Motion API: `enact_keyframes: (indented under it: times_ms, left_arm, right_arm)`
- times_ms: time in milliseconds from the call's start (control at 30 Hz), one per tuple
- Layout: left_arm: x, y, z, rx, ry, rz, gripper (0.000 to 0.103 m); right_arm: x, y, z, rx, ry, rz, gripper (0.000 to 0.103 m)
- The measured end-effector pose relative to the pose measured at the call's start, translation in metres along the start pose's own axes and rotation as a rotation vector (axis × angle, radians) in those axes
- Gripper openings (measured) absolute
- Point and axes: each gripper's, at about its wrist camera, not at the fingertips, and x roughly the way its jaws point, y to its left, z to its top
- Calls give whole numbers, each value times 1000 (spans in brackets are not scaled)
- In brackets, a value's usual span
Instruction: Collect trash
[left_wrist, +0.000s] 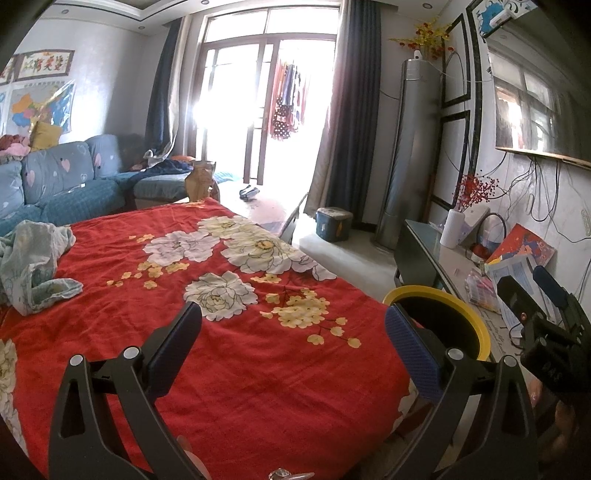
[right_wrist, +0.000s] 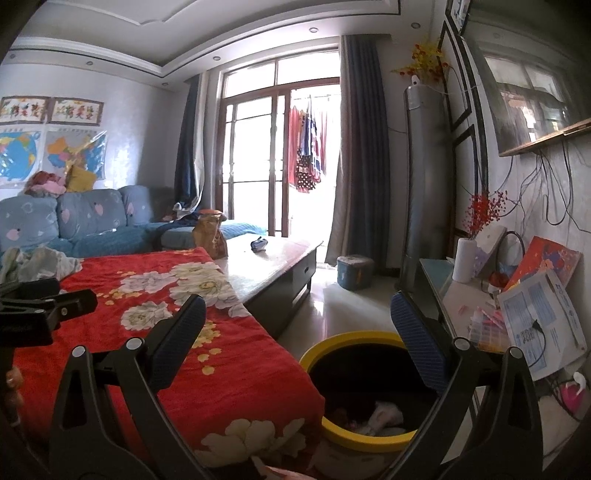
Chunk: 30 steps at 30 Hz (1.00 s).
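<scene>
Using the red floral cloth (left_wrist: 229, 332) on the table as the reference point: at its far left edge there's a crumpled pale blue-green rag (left_wrist: 33, 266), with the blue sofa (left_wrist: 62, 177) behind it. The left gripper (left_wrist: 293, 321) hovers over the near part of the cloth, fingers spread wide, nothing between them. At the cloth's far end sits a brownish glass jar (left_wrist: 199, 181) on the bare table top.

Just off the cloth's right edge, down on the floor, is the yellow-rimmed trash bin (right_wrist: 354, 439) with a black liner. There's already trash (right_wrist: 384, 413) inside, whitish and pinkish bits at the bottom. The right gripper (right_wrist: 299, 325) is above the gap between cloth and bin, also wide open and empty. Right of the bin is a low cabinet (right_wrist: 458, 295) with papers.
</scene>
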Motion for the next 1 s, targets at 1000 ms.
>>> enact_keyframes:
  times_ms: [1000]
  left_arm:
    - [3, -1, -7, -3, 35, 6, 97]
  right_arm:
    - [3, 1, -2, 14, 49, 34, 92]
